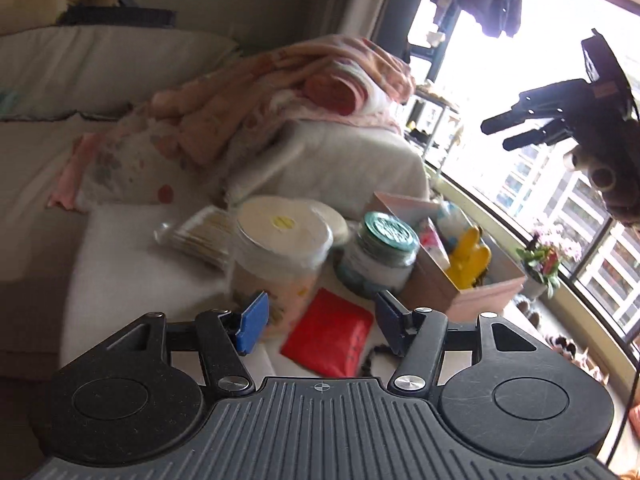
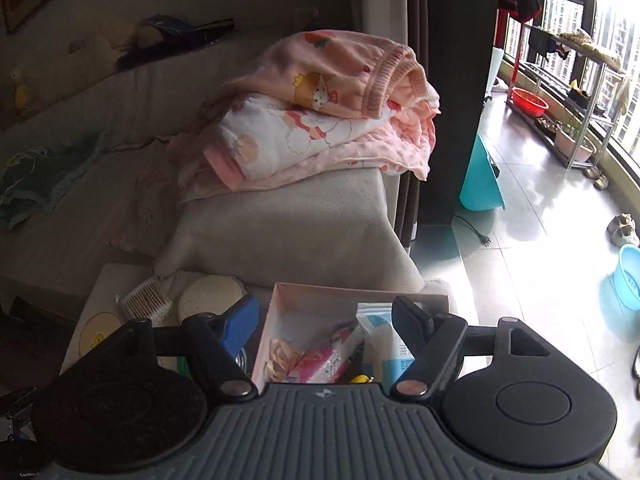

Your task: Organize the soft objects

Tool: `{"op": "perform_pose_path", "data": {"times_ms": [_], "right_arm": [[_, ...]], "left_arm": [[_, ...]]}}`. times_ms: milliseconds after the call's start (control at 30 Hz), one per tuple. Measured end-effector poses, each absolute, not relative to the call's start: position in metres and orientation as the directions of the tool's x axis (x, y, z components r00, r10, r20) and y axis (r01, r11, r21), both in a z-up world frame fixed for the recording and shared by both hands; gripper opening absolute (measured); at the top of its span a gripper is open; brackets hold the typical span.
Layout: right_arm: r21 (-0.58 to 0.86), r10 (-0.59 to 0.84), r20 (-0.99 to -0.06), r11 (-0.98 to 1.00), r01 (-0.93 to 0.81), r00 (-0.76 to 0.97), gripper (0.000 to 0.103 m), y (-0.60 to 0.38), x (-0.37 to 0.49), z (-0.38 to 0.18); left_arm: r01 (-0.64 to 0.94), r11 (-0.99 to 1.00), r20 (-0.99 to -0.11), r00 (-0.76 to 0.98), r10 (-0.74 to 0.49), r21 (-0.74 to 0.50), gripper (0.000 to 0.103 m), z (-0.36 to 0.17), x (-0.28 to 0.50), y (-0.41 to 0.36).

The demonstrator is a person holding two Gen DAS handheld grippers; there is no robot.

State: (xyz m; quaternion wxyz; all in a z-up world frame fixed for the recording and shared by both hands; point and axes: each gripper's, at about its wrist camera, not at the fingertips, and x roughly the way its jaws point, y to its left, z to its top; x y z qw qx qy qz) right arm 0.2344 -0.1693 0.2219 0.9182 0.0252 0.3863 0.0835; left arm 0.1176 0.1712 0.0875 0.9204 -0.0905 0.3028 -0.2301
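Note:
A red soft pouch (image 1: 328,334) lies on the white table (image 1: 120,256) just ahead of my left gripper (image 1: 320,316), which is open and empty above it. A clear jar with a white lid (image 1: 280,256) and a jar with a teal lid (image 1: 380,256) stand beyond the pouch. A pink cardboard box (image 1: 460,292) holds a yellow toy (image 1: 468,258) and packets. My right gripper (image 2: 324,320) is open and empty above that box (image 2: 280,308), over a pink packet (image 2: 324,364) and a white-blue packet (image 2: 384,340). The right gripper also shows high in the left wrist view (image 1: 520,128).
Folded pink blankets (image 2: 320,112) lie on the grey sofa armrest (image 2: 288,224) behind the table. A bag of cotton swabs (image 2: 146,300) and round pads (image 2: 212,292) lie on the table. A window (image 1: 560,160), tiled floor (image 2: 540,220) and blue basin (image 2: 630,276) are to the right.

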Motion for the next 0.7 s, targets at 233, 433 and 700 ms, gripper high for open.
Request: {"op": "perform_pose_path", "data": {"times_ms": [233,433,700], "right_arm": [[0.240,0.373,-0.740,0.924,-0.298,0.559,0.083,-0.050,0.295,0.223],[0.157,0.286,-0.891,0.922,-0.353,0.352,0.012,0.019,0.342,0.134],[-0.045,0.078,-0.948,0.927,-0.372,0.307,0.012,0.071,0.389,0.070]], "left_arm": [[0.111,0.882,-0.514,0.777,-0.365,-0.458,0.064,0.092,0.212,0.241],[0.051,0.810,-0.562,0.695,-0.449,-0.584,0.064,0.034,0.239,0.264],[0.051,0.765,-0.558,0.653,-0.512,-0.642,0.064,0.009,0.240,0.272]]}}
